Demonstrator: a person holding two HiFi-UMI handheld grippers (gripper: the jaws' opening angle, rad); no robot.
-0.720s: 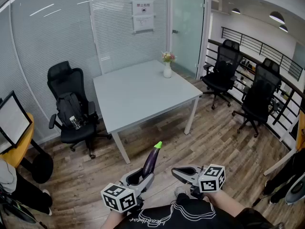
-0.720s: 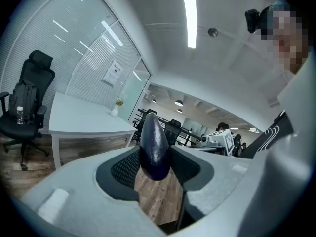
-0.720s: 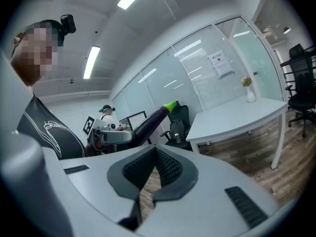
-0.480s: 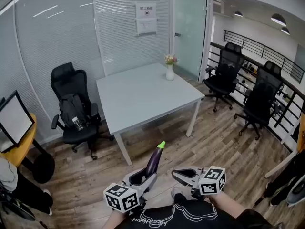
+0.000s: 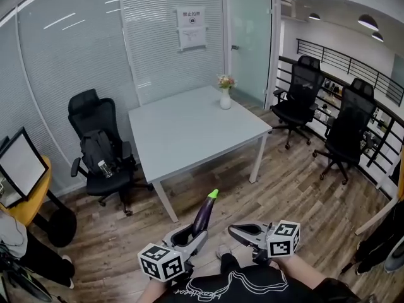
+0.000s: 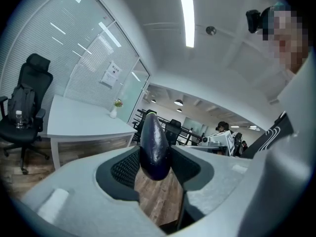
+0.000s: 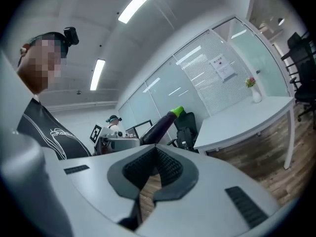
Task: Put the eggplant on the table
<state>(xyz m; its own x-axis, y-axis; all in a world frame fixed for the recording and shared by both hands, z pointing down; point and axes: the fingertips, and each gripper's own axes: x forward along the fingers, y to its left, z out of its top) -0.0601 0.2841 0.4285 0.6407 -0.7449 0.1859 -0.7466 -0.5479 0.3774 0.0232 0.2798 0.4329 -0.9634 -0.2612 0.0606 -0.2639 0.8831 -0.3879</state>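
Eggplant (image 5: 203,214) is what we carry, clamped at its thick end in our left gripper (image 5: 187,237). It sits well short of the table (image 5: 189,131), with bare floor (image 5: 297,188) between us and the table's near edge. From the head view, its green tip points up and toward the table. Our right gripper (image 5: 245,232) rides just beside the left one, equally far from the table, both forearms tucked in close to the body.

In the left gripper view, the jaws stand apart and press on the dark skin from both sides. The gripper aims roughly level at the table, perhaps a touch downward.

In the right gripper view, the pads meet with nothing between them, and the gripper points level toward the table.

The step in hand, as we judge it, is the walk over. We should keep the grip firm, aim for the bare middle of the table away from the vase (image 5: 225,98) at its far corner, and lower the eggplant onto the top before letting go.
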